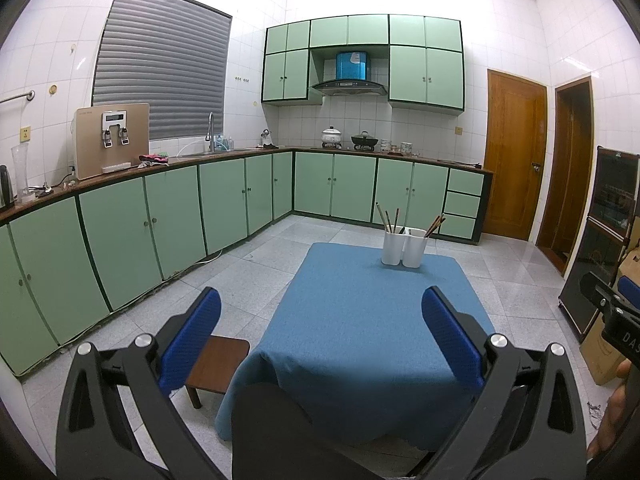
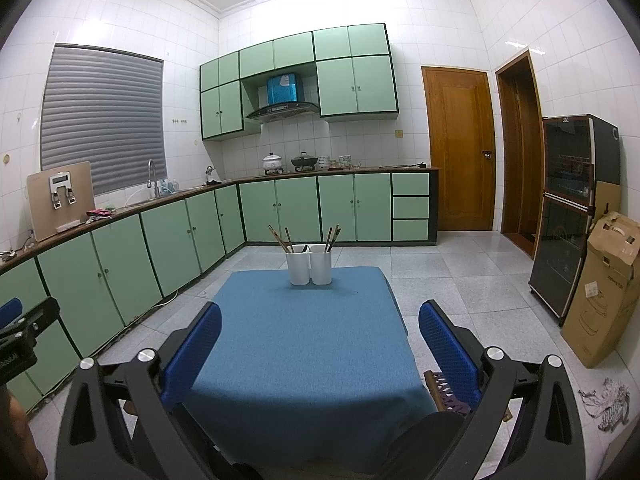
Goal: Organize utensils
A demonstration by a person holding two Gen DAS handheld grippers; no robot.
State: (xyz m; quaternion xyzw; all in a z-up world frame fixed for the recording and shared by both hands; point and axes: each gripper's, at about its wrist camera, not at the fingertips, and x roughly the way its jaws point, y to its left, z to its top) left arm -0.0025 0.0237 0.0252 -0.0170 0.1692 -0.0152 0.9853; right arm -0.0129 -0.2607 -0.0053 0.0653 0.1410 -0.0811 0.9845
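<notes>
Both grippers sit closest to the lens, held above the near edge of the table: the left gripper (image 1: 320, 332) has its blue pads spread wide apart with nothing between them, and the right gripper (image 2: 320, 344) is the same, wide apart and empty. Out past them, at the far end of the blue tablecloth (image 2: 304, 340), stand two white utensil holders (image 2: 310, 264) touching side by side. Chopsticks (image 2: 280, 238) lean out of the left cup, and more chopsticks (image 2: 333, 237) lean out of the right one. A small brown stool (image 1: 218, 364) sits just left of the table, and a cardboard box (image 2: 604, 288) stands well off to the right beside a dark cabinet (image 2: 572, 208).
</notes>
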